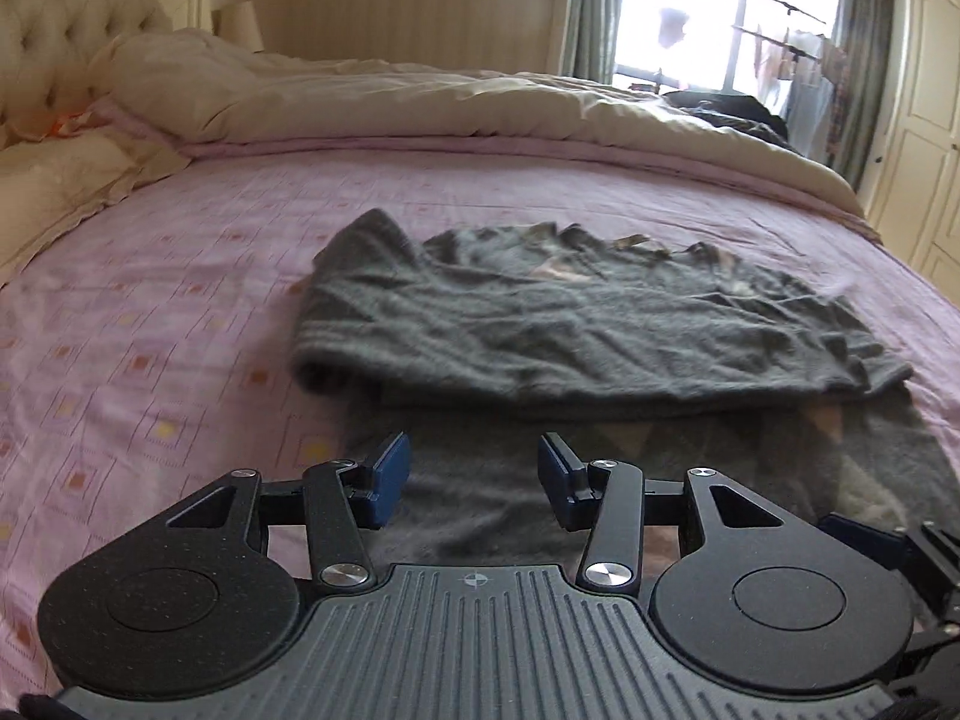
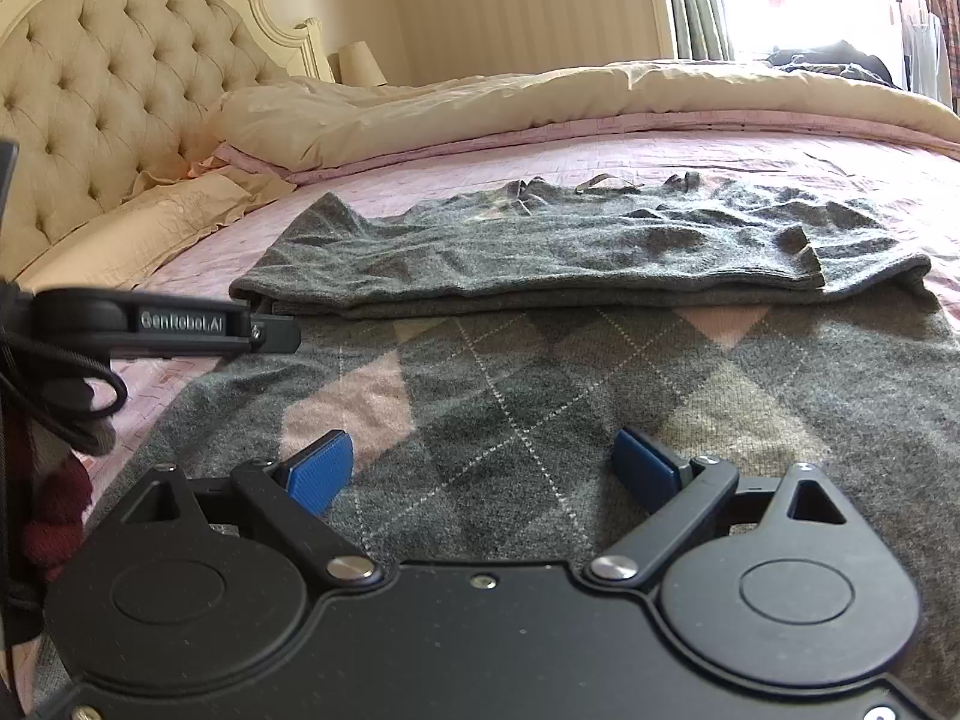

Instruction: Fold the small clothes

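A grey argyle sweater lies flat on the pink bed sheet, its far part folded back toward me over the patterned near part. My left gripper hovers open just above the sweater's near left edge, with nothing between its blue pads. In the right wrist view it shows from the side at the left, beside the fold's left end. My right gripper stands open low over the argyle pattern, its pads apart and holding nothing.
A cream duvet is bunched along the far side of the bed. A pillow and tufted headboard are at the left. Dark clothes lie by the bright window, and a cream wardrobe stands at the right.
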The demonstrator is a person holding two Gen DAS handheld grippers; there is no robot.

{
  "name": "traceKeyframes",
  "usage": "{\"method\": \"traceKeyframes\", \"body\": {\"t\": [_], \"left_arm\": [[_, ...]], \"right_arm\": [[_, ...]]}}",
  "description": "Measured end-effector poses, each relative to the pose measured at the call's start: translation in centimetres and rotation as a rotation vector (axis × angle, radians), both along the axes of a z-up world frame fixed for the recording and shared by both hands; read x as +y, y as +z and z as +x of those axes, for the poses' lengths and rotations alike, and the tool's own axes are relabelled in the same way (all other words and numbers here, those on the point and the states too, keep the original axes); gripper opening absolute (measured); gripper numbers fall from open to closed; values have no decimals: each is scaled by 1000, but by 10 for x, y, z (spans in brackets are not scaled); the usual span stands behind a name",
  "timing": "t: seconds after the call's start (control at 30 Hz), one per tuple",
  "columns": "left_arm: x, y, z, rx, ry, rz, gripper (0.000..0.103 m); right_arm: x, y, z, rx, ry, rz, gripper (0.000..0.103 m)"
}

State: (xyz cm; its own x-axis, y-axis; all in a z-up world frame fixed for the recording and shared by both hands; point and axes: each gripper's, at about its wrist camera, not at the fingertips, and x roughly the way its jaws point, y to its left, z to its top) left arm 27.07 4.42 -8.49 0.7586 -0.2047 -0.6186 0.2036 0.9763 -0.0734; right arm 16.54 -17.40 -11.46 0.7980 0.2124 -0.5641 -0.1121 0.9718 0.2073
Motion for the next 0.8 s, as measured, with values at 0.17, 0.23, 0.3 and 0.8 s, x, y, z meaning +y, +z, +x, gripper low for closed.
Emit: {"method": "traceKeyframes", "body": {"t": [0.17, 0.23, 0.3, 0.8], "left_arm": [[14, -13, -4, -17, 42, -4, 45], [15, -19, -9, -35, 40, 13, 46], [13, -25, -16, -71, 33, 28, 46], [16, -30, -13, -72, 50, 9, 49]], "right_arm": [[-11, 15, 0, 13, -1, 15, 79], [-23, 29, 0, -19, -20, 33, 76], [-41, 47, 5, -71, -67, 37, 76], [-130, 20, 91, 90, -284, 102, 51]]}}
